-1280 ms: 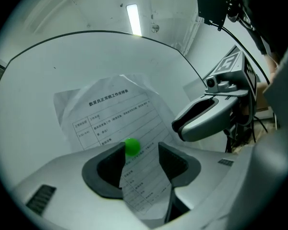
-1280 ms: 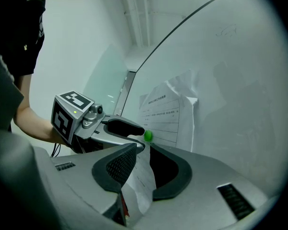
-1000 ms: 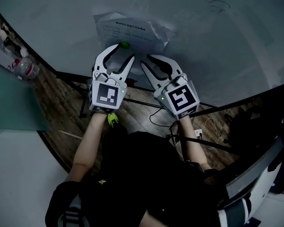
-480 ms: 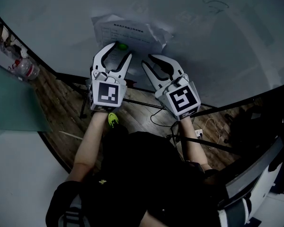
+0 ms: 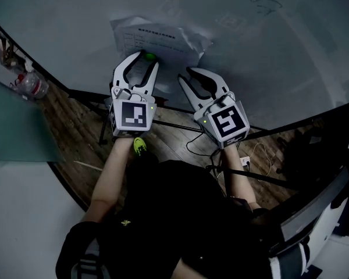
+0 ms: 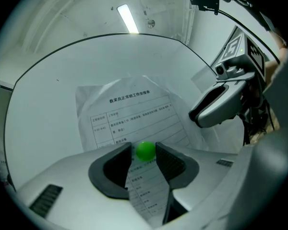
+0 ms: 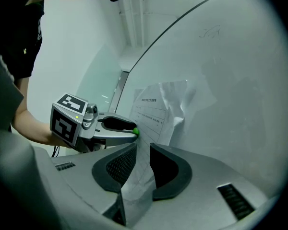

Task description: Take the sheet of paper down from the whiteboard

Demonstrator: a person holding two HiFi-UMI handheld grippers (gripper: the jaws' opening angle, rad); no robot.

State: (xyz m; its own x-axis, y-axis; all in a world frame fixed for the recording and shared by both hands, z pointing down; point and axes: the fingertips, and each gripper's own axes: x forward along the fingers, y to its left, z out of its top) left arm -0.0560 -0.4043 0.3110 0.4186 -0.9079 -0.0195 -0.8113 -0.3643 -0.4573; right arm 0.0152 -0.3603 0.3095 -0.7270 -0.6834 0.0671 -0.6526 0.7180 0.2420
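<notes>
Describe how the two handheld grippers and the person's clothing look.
Both the left gripper and right gripper are light grey plastic with curved jaws lined in dark ribbed pads. Each carries a cube with black-and-white square markers and a small green light. The person wears a black short-sleeved top.

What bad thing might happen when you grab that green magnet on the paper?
1. The left gripper is closing its jaws around the small green magnet, right at their tips; it might pop out and drop.
2. The right gripper has its jaws apart around the lower edge of the sheet of paper, so once the magnet leaves the whiteboard, the sheet could slide down.
</notes>
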